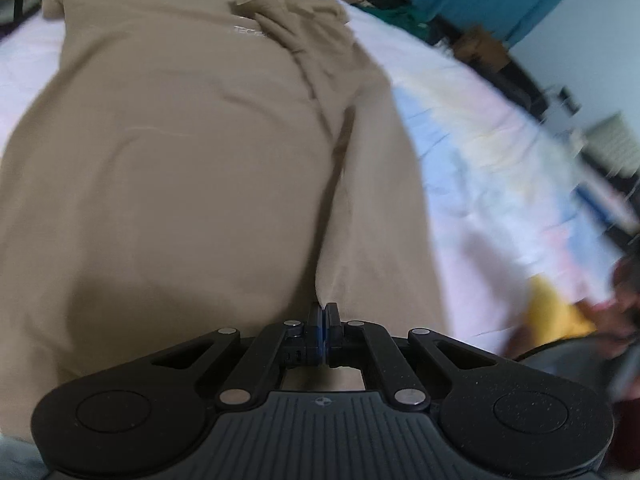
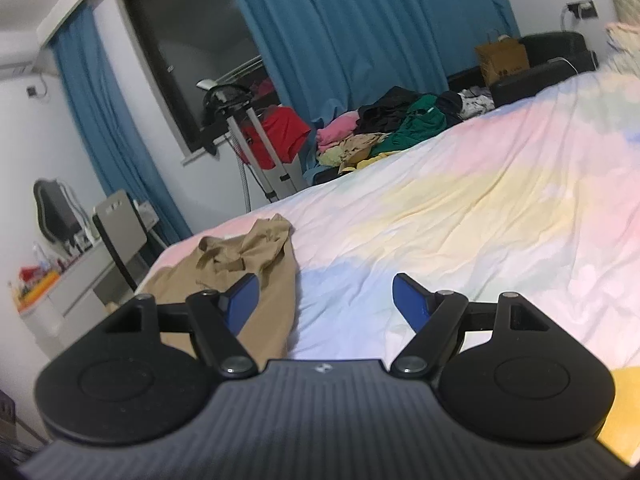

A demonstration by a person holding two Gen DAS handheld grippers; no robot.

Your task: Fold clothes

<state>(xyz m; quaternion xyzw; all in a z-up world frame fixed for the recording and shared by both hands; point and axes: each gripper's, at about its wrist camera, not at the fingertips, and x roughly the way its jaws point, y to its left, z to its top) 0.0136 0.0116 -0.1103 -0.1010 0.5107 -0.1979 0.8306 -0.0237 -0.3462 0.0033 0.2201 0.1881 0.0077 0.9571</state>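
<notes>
Left wrist: shirt hem (image 1: 320, 292) pinched.

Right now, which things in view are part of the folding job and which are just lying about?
In the job:
- tan shirt, spread on the bed sheet
- left gripper, shut on the shirt's hem
- right gripper, open above the sheet

Lying about:
- pile of clothes at the bed's far edge
- paper bag
- chair
- blue curtains

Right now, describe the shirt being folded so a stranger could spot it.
On the pastel bed, find the tan T-shirt spread flat, its hem pinched by the left gripper. Unlike the heaped colourful clothes pile, it lies alone, single-coloured.
</notes>
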